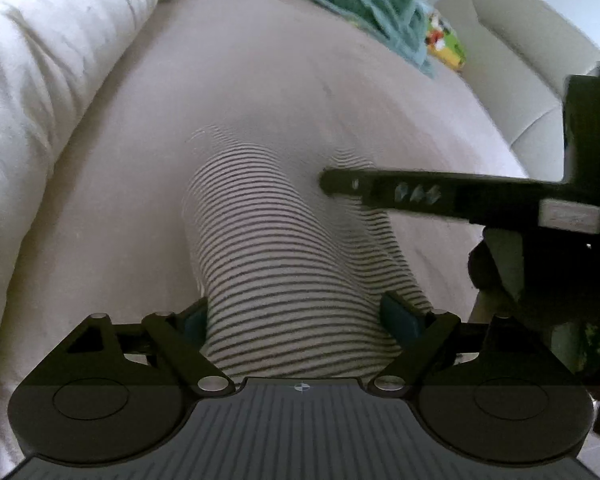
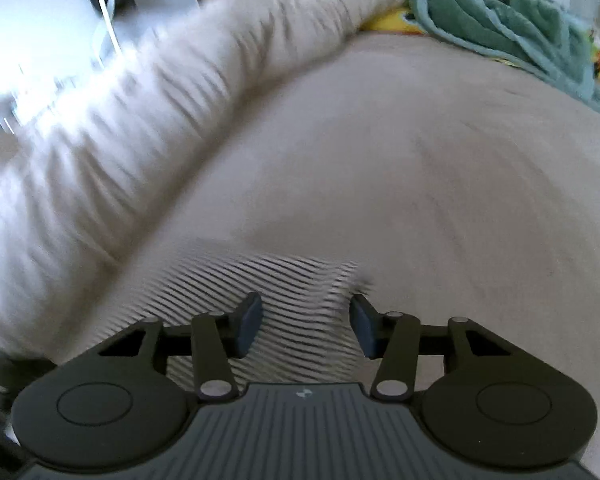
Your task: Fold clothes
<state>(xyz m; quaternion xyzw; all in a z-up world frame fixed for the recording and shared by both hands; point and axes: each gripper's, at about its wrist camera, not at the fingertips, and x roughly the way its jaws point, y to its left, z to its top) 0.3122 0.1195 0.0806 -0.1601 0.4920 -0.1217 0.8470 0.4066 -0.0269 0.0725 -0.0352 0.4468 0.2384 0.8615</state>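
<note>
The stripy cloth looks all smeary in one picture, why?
Right wrist view: the striped cloth and duvet are streaked by motion blur, with window glare washing out the top left. Left wrist view: stripes sharper near the camera, shimmering farther off; fisheye bends the bed.

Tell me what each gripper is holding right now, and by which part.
Nothing is gripped. The left gripper stands open, straddling the striped garment's near end. The right gripper is also open over a far corner, pads not pressing the cloth.

Between the matt black plastic left gripper (image 1: 302, 320) fingers lies a soft knit striped garment (image 1: 284, 264); beyond them, smooth beige sheet (image 1: 240, 80), puffy quilted duvet (image 1: 48, 60), fuzzy green towel (image 1: 356, 4).
</note>
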